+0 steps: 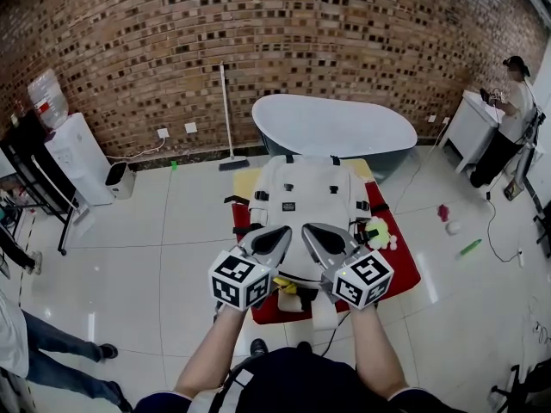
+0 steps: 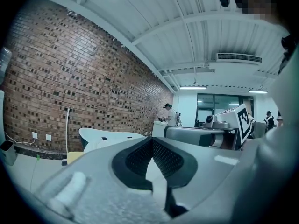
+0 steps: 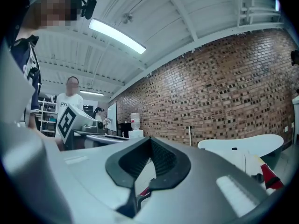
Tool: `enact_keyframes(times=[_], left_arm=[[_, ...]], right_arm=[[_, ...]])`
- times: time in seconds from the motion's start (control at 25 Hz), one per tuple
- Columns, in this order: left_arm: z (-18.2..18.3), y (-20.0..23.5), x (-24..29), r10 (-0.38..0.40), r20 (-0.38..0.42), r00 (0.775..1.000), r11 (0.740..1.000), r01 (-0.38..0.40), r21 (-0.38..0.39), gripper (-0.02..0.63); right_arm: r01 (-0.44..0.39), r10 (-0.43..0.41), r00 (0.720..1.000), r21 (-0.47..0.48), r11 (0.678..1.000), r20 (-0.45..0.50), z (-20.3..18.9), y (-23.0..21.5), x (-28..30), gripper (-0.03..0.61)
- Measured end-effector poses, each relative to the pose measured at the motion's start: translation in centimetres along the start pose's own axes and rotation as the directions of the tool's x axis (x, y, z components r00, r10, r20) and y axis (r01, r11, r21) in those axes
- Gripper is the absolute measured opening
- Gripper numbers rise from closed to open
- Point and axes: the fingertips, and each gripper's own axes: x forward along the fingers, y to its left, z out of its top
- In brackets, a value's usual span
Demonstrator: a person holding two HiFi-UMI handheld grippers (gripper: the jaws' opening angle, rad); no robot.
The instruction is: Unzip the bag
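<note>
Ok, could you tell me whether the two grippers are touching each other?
Apart. In the head view a narrow strip of the white bag shows between the tips of the left gripper and the right gripper.

Left gripper [image 1: 281, 241] and right gripper [image 1: 318, 239] held level, side by side, both closed and empty.

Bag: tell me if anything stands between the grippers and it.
Nothing visible does. In the head view the left gripper and right gripper, both shut and empty, hover side by side above the bag's near end. Small toys lie on the mat to its right, off the path.
</note>
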Motion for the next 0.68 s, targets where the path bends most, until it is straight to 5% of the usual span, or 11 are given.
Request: enact_keyframes(times=[0.68], left_arm=[[0.3,-1.0,1.4,-0.022,-0.009,1.0,1.0,0.022,0.01,0.002]], right_arm=[[-0.003,0.003,1.0,-0.008,1.0,-0.005,0.0,-0.4,-0.6,0.006]])
